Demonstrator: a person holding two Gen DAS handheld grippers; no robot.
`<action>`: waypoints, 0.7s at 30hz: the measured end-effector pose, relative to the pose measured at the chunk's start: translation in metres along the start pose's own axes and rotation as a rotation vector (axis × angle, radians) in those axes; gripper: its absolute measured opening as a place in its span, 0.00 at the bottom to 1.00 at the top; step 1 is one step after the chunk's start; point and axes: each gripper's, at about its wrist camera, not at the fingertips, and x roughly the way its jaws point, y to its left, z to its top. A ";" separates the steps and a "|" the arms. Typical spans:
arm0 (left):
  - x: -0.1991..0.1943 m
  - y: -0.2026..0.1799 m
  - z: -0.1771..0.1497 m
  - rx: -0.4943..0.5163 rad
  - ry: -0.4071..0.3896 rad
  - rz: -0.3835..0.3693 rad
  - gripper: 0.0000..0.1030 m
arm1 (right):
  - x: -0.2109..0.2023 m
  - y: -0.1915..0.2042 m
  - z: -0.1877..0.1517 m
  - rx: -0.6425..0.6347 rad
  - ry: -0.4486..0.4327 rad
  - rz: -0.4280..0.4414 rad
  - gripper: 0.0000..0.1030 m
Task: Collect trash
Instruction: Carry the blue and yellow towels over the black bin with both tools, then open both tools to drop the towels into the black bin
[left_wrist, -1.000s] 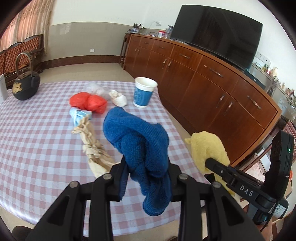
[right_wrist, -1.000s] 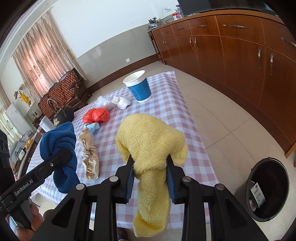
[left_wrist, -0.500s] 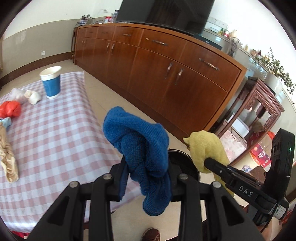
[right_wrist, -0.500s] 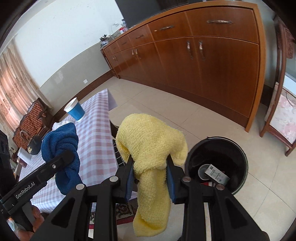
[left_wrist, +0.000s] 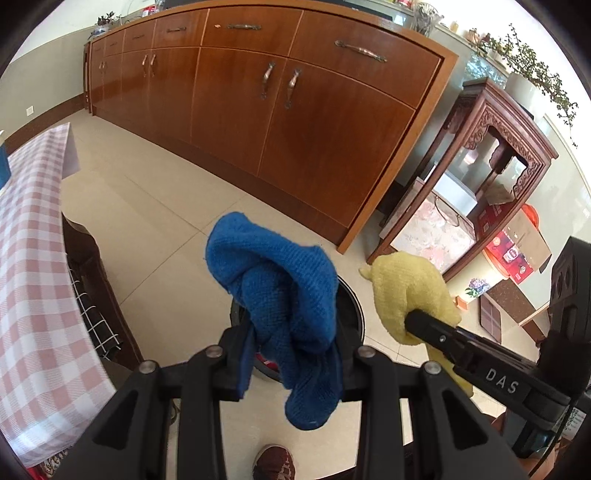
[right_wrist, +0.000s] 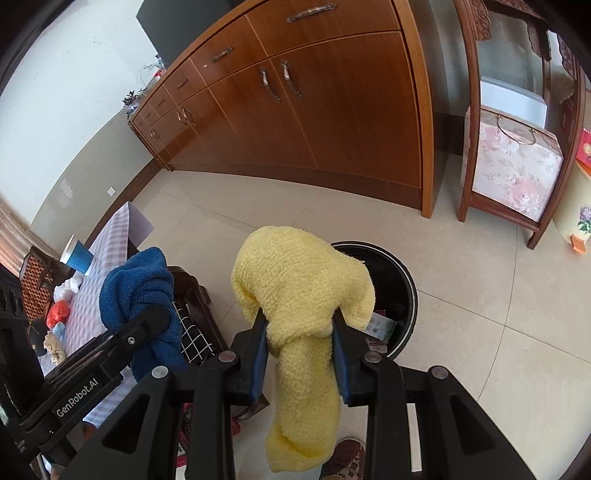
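Blue cloth (left_wrist: 280, 295) clamped in our left gripper (left_wrist: 295, 363) and yellow cloth (right_wrist: 299, 291) in our right gripper (right_wrist: 299, 354), we carry both above the black bin (right_wrist: 400, 291) just ahead; next, release over it.

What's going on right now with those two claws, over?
Left gripper shut on blue cloth. Right gripper shut on yellow cloth. Black bin below, nothing blocking.

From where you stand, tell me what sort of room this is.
Most likely a home living or dining room: a long wooden sideboard along the wall, a table under a checked tablecloth, a carved wooden stand, and a black trash bin on the tiled floor.
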 end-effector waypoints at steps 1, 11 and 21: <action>0.005 -0.002 0.000 0.002 0.010 0.000 0.34 | 0.005 -0.006 0.001 0.014 0.012 -0.002 0.32; 0.063 -0.010 0.001 0.006 0.135 0.029 0.34 | 0.068 -0.036 0.023 0.106 0.134 -0.038 0.32; 0.112 -0.012 0.001 -0.002 0.228 0.023 0.48 | 0.114 -0.048 0.044 0.122 0.192 -0.107 0.46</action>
